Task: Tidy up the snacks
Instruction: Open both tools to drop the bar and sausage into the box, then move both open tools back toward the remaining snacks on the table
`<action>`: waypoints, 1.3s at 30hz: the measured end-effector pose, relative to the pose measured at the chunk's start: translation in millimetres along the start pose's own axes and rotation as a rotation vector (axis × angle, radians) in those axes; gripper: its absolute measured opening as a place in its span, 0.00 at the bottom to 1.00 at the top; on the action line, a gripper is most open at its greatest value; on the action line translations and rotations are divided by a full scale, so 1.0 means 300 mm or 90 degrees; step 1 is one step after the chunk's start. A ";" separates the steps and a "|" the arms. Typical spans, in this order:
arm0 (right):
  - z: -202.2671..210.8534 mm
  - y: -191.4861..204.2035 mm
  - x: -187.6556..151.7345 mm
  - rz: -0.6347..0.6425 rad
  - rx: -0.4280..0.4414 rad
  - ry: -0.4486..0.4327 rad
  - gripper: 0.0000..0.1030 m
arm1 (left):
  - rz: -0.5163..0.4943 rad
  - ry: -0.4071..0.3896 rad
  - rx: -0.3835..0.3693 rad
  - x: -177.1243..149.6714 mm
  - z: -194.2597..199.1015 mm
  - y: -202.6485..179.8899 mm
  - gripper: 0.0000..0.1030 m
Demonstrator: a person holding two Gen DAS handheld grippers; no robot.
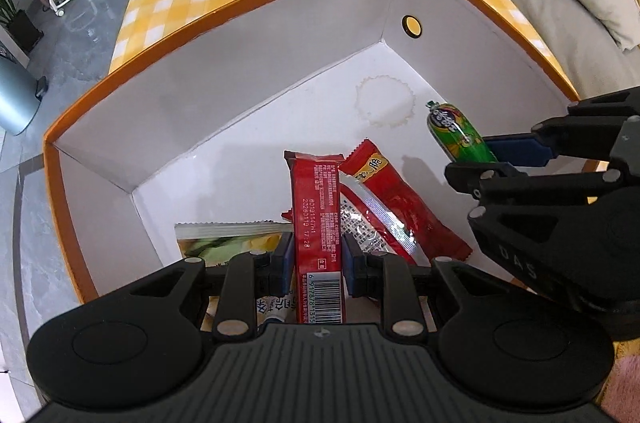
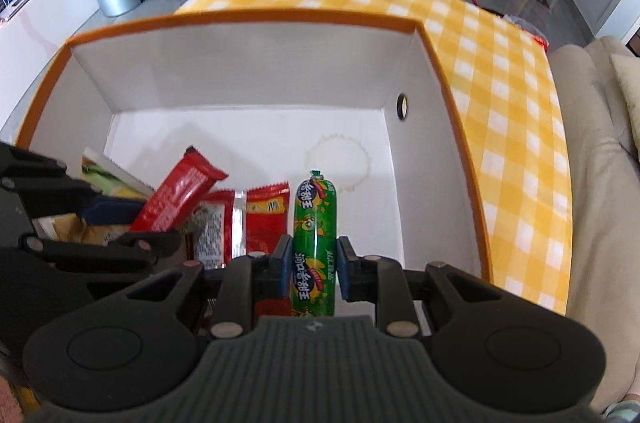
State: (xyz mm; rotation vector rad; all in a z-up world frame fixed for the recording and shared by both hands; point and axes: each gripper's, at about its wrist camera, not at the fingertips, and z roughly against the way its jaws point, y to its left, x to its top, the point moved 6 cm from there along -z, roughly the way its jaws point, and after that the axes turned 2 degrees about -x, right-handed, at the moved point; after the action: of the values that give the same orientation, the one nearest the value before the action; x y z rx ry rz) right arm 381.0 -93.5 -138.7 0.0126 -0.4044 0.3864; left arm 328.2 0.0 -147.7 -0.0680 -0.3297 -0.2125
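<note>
Sausage (image 2: 314, 243) btwn right claw (image 2: 313, 269) pads, over box (image 2: 248, 23).

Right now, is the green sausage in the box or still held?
Held. The right gripper is shut on the green sausage, above the box floor.

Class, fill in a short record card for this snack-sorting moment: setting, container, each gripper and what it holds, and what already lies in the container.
setting: table with yellow checked cloth
container: open white box with orange rim
left gripper: shut on red snack bar, held above the box floor
right gripper: shut on green sausage stick, inside the box
already in box: red snack packet, green-and-yellow packet
box floor: faint ring stain
</note>
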 end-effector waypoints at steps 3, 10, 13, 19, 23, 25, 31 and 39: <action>-0.001 -0.005 -0.006 0.004 -0.008 0.003 0.19 | -0.003 0.004 0.001 0.001 0.000 -0.003 0.27; 0.034 -0.004 -0.024 0.022 -0.023 -0.008 0.29 | -0.005 -0.008 -0.004 0.012 0.015 0.003 0.37; 0.090 -0.009 -0.022 0.040 -0.037 -0.038 0.34 | -0.009 -0.028 -0.008 0.013 0.049 -0.008 0.49; 0.212 -0.025 -0.028 0.034 -0.049 -0.085 0.45 | -0.009 -0.083 -0.007 0.012 0.153 -0.022 0.59; 0.306 -0.025 -0.048 0.026 -0.052 -0.124 0.48 | -0.009 -0.123 -0.010 0.001 0.234 -0.028 0.59; 0.355 -0.025 -0.058 0.019 -0.054 -0.144 0.51 | -0.009 -0.143 -0.012 -0.008 0.275 -0.032 0.59; 0.477 -0.023 -0.091 0.001 -0.059 -0.189 0.54 | -0.008 -0.204 -0.007 -0.050 0.394 -0.036 0.59; 0.608 -0.028 -0.246 -0.011 -0.061 -0.228 0.63 | 0.001 -0.236 -0.024 -0.176 0.501 -0.080 0.59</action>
State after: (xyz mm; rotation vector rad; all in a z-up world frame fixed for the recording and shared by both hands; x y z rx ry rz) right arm 252.1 -144.2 1.2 -0.0086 -0.7760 0.3470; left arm 227.1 1.9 -22.5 -0.1462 -0.6945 -0.2039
